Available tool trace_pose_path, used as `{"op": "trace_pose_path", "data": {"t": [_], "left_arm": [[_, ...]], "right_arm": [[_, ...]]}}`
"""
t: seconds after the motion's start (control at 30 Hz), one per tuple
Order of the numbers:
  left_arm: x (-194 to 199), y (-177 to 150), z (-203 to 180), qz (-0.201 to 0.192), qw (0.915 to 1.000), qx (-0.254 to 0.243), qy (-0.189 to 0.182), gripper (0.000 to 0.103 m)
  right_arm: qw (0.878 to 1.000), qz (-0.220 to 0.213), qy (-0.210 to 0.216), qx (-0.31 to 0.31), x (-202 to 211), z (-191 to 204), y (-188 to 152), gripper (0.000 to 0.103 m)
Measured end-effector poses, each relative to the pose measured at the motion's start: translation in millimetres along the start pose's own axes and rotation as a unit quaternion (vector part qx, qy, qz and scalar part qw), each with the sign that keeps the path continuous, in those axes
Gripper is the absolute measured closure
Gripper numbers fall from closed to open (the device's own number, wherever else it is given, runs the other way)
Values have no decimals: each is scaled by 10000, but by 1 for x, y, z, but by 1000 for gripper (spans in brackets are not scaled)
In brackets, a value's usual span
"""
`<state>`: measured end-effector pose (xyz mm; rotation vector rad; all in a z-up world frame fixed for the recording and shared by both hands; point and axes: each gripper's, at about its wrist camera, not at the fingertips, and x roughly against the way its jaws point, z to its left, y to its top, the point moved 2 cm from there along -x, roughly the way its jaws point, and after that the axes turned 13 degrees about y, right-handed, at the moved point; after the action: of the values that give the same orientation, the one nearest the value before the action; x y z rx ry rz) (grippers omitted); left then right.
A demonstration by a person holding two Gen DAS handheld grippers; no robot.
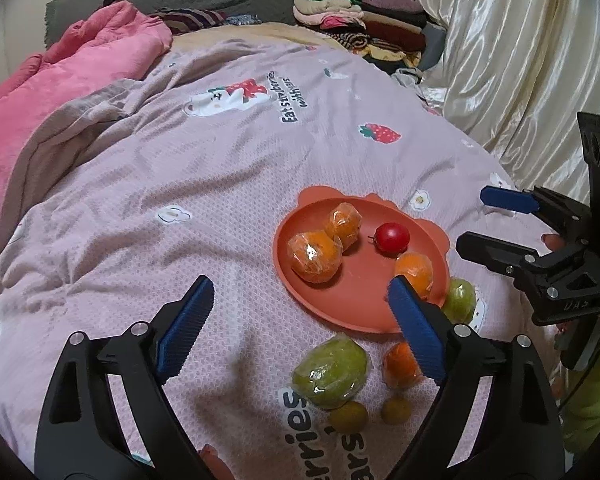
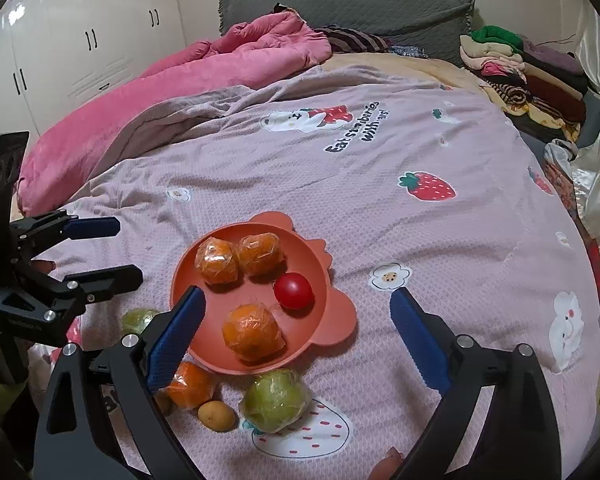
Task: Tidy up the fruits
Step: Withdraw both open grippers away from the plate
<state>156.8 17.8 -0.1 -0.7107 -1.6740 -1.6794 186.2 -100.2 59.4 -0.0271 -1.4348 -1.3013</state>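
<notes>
Plate (image 2: 332,308), lower centre on the bed (image 2: 440,232), holds three wrapped oranges (image 2: 254,332) and one red fruit (image 2: 293,290). Left out below it: one orange (image 2: 192,384), two green fruits (image 2: 276,400), small yellow ones (image 2: 217,415). Left gripper (image 1: 300,324) and right gripper (image 2: 296,338): jaws released, empty. Roughly half done.

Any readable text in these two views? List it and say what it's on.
"Eat strawberries with ..." on the bedspread, beside the bear print; last word blurred.
"...rries" and a second, cut-off word on the bedspread near the green fruit; only partly in view.
Small lettering on the right gripper body: too blurred to read.
</notes>
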Motion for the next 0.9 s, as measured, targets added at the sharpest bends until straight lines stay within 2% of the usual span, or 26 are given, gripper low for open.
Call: {"op": "trace_pose_path", "data": {"t": [0.3, 0.9], "left_arm": [[12, 0, 10, -192, 9997, 116, 103, 16], [25, -10, 14, -285, 9994, 149, 144, 12]], "right_arm": [[9999, -99, -53, -60, 9, -1, 0, 9], [9997, -215, -98, -91, 23, 4, -5, 8]]}}
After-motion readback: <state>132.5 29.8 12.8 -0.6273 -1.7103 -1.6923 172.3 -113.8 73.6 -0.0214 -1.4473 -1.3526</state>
